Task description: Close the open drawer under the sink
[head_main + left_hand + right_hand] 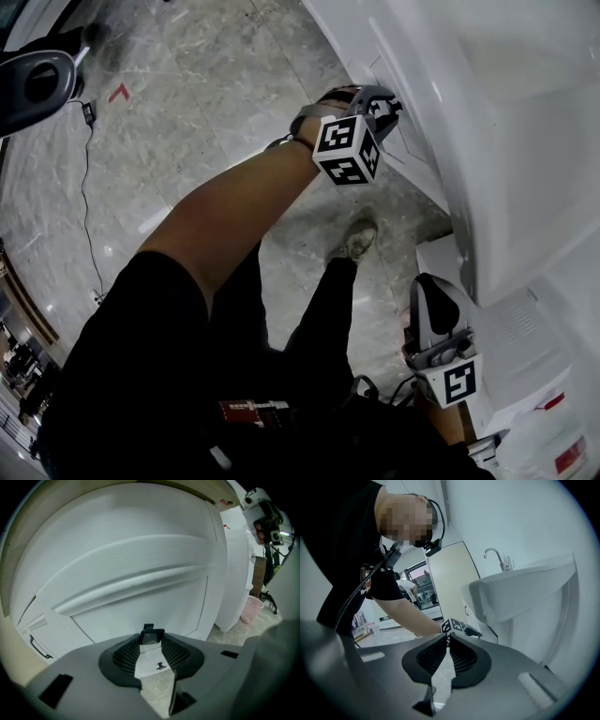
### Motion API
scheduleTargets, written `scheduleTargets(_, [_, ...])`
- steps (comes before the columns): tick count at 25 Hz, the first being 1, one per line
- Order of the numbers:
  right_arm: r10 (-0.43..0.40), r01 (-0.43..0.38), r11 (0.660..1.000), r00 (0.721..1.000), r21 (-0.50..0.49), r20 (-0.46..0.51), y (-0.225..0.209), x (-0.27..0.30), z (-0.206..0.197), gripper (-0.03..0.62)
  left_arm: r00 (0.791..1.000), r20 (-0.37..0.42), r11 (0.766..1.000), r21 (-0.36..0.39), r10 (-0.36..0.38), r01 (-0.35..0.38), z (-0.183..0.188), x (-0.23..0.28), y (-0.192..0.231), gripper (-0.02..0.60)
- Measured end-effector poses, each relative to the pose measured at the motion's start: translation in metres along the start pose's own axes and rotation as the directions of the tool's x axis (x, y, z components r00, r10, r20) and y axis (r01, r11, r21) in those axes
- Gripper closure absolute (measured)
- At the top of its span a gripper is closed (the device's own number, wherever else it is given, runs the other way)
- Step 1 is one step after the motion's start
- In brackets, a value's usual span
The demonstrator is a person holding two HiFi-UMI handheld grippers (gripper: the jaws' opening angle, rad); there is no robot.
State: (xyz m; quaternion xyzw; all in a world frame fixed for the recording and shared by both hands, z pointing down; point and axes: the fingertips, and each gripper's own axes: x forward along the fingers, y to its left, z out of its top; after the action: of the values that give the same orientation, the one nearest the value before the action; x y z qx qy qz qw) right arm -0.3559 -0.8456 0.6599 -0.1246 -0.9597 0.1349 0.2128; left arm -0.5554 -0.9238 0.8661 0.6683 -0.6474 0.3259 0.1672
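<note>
In the head view my left arm reaches out to the white cabinet under the sink. My left gripper (392, 105) has its tips right at the white drawer front (412, 159). In the left gripper view that front (131, 583) fills the frame, with a long raised ledge across it. The left gripper (151, 637) is open, and only white panel and a small dark piece show in the gap. My right gripper (431, 286) hangs low beside the cabinet. Its jaws (449, 637) are shut with nothing between them. The right gripper view shows the sink (525, 588), its tap (499, 559) and the left gripper (473, 631).
The floor is grey marble (187, 103) with a thin cable (84, 187) trailing across it. The person's shoe (359, 239) stands close to the cabinet foot. A pink basket (253, 609) sits on the floor past the cabinet's right end. A black handle (40, 648) is on the left panel.
</note>
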Motion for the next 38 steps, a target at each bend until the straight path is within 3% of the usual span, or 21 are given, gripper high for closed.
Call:
scheduleTargets(15, [0.061,-0.061,0.998,0.998,0.001,-0.006,0.010,0.027,-0.005,0.591,1.000,0.015,1.000,-0.019,-0.011,0.012,0.004,0.007,0.002,0.436])
scheduleTargets(30, [0.067,-0.066,0.998,0.998,0.011,-0.020,0.013,0.027,-0.009,0.591,1.000,0.008,1.000,-0.028,-0.013,0.013,0.006,0.010,0.003,0.437])
scheduleTargets(38, [0.053,-0.053,0.999,0.998,0.003,-0.031,0.015,0.028,-0.003,0.591,1.000,0.020,0.996,-0.086,-0.014,0.015,0.004,0.006,0.005,0.436])
